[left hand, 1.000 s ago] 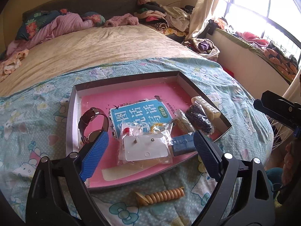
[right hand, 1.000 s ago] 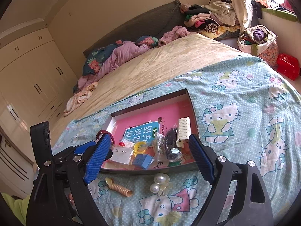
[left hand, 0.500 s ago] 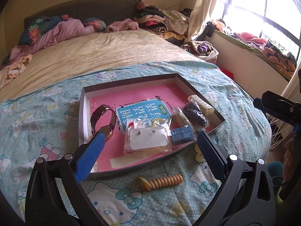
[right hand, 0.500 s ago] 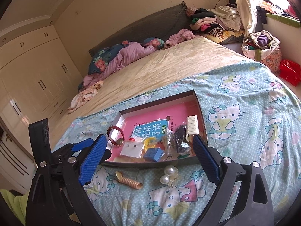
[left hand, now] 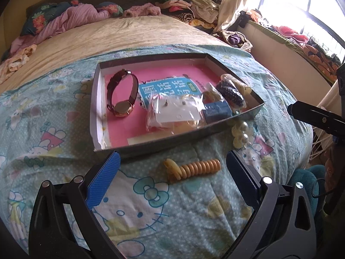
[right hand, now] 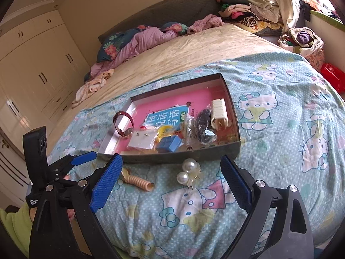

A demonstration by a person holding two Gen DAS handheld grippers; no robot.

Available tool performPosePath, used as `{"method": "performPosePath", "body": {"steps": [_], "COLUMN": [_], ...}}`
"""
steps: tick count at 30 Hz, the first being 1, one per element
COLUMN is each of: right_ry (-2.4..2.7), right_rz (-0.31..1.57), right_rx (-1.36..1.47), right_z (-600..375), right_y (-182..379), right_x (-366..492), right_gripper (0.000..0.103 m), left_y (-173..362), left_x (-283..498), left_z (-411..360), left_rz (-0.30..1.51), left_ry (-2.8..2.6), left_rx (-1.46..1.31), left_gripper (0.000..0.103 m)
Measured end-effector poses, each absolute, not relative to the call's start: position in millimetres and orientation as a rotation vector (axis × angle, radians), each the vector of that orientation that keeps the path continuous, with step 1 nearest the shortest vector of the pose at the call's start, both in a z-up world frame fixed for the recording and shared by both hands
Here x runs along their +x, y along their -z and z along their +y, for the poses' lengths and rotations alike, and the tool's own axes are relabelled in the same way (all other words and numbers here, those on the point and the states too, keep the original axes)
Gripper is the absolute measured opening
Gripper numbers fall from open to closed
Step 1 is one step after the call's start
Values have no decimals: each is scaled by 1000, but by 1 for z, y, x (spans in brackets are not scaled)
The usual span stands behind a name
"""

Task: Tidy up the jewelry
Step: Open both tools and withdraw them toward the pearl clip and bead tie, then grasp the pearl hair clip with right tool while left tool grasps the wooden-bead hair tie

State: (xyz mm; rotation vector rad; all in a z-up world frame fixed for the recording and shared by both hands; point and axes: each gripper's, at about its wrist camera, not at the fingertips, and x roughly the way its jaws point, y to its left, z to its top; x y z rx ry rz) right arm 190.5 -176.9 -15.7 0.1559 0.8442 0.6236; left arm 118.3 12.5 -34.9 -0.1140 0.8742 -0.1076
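Lying between left claw [left hand: 172, 168] jaws: spiral hair tie [left hand: 194, 168].

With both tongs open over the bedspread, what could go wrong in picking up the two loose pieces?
The spiral hair tie and pearl clip lie on soft bedspread, so closing pads may pinch fabric too. The pearl clip sits close against the tray wall; the right tongs might nudge the tray.
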Motion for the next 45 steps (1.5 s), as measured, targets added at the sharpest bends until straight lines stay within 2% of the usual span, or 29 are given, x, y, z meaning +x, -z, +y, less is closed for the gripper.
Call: {"method": "performPosePath", "body": {"steps": [8,16,23,26,28,30,33,45], "right_ry": [-604,-617,-637,-637,-652,-662,-672,-689], "right_rz": [914,992,1071,1069,1059,1040,1014,872], "right_rx": [135,128,101,79,82,111,130,139], "right_z": [-175,-168,-148,-143,-144,-150,-158,-176], "right_y": [37,63,90,97,98,95,87,36], "right_x": [198,211,228,231,230,228,224,203], "right_gripper": [92,90,64,44,43,43,43,43], "left_y": [71,86,88,89,90,89,85,36], "left_x": [122,135,138,140,140,138,137,113], "left_z": [-5,-13,-15,-16,-19,-21,-21,-1], "left_rz": [961,960,941,935,933,924,920,822], "left_ry": [153,119,97,90,85,78,83,148], "left_rx": [-147,-135,-118,-111,-86,-62,-55,-110], "left_gripper": [92,93,93,93,92,76,63,62]}}
